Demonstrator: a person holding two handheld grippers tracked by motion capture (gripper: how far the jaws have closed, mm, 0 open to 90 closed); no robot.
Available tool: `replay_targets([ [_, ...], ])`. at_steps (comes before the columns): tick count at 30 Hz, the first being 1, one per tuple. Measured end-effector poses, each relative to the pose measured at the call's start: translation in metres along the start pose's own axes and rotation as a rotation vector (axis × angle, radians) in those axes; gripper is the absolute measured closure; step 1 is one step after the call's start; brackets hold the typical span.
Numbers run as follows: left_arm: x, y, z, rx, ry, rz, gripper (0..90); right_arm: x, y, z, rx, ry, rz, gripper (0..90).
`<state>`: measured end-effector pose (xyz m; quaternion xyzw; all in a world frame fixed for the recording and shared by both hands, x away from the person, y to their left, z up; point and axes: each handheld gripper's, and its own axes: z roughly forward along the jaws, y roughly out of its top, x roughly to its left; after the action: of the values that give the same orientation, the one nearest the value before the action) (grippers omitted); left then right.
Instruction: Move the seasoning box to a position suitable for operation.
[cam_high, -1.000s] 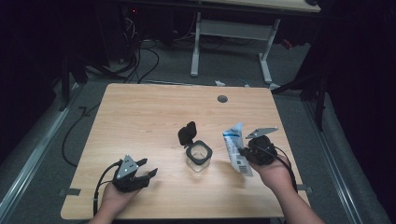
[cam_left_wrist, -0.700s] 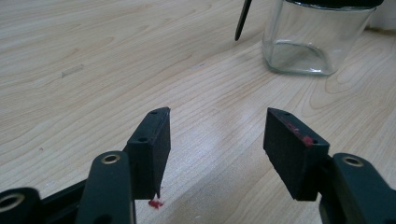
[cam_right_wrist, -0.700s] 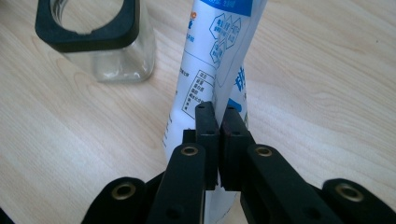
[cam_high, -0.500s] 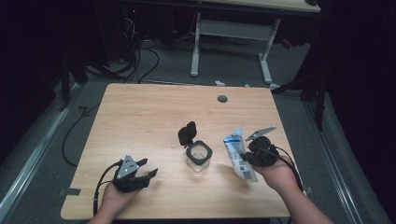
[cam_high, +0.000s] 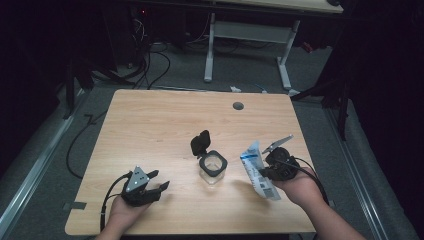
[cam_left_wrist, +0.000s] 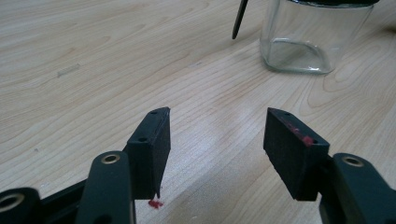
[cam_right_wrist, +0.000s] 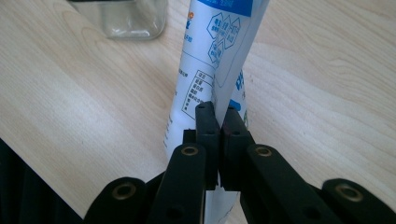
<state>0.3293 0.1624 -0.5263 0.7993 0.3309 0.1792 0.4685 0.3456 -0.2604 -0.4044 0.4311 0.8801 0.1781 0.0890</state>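
Nearest the person, at the table's (cam_high: 150, 125) front edge, the left hand (cam_high: 120, 216) holds the left gripper (cam_high: 161, 186) low over the wood, its grey three-cornered plate on top and its cable looping off toward the left. In the left gripper view its two black jaws stand wide apart with nothing between them, and a small red mark lies on the wood just under the left one. The forearm behind the hand is cut off by the bottom of the high view.

On the other side, the right hand (cam_high: 295, 187) holds the right gripper (cam_high: 263, 172). In the right gripper view its jaws are pressed tight together on a white and blue pouch (cam_right_wrist: 217, 60), pinching it near the lower end. The pouch's top runs out of that view, and its small print is too fine to read. In the high view the pouch (cam_high: 257, 170) stands tilted, and whether its lower end rests on the table cannot be told.

A little farther in, between the two grippers and near the pouch, stands a clear glass jar (cam_high: 212, 167) with a black rim and a black hinged lid (cam_high: 200, 143) flipped open behind it. The left gripper view cuts the jar (cam_left_wrist: 303, 39) off at its rim.

Farther back, a round grommet hole (cam_high: 238, 106) sits in the tabletop. Beyond the table the floor is dark, with cables (cam_high: 150, 65) and the legs of another desk (cam_high: 250, 45) only faintly visible.
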Motion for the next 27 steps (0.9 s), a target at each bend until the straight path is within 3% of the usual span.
replay_targets([
  [3,0.000,0.000,0.000,-0.001,-0.001,0.000,41.5,0.000,0.000,0.001,0.023,0.000,-0.018,88.9],
  [4,0.000,0.000,0.000,0.002,-0.003,0.001,41.4,0.003,0.000,0.000,0.040,-0.004,0.012,88.9],
  [8,0.000,0.000,0.000,-0.002,-0.002,0.000,41.5,0.002,0.002,-0.001,0.054,-0.003,-0.018,88.9],
  [20,-0.001,0.000,0.000,-0.008,-0.013,-0.005,41.2,0.005,0.011,-0.002,0.103,-0.006,-0.032,89.1],
  [23,-0.002,0.000,0.000,-0.013,-0.020,-0.006,41.2,0.006,0.012,-0.003,0.104,-0.007,-0.040,89.1],
  [27,-0.008,0.002,0.000,-0.045,-0.066,-0.006,40.3,0.006,0.013,-0.006,0.112,-0.010,-0.047,89.1],
])
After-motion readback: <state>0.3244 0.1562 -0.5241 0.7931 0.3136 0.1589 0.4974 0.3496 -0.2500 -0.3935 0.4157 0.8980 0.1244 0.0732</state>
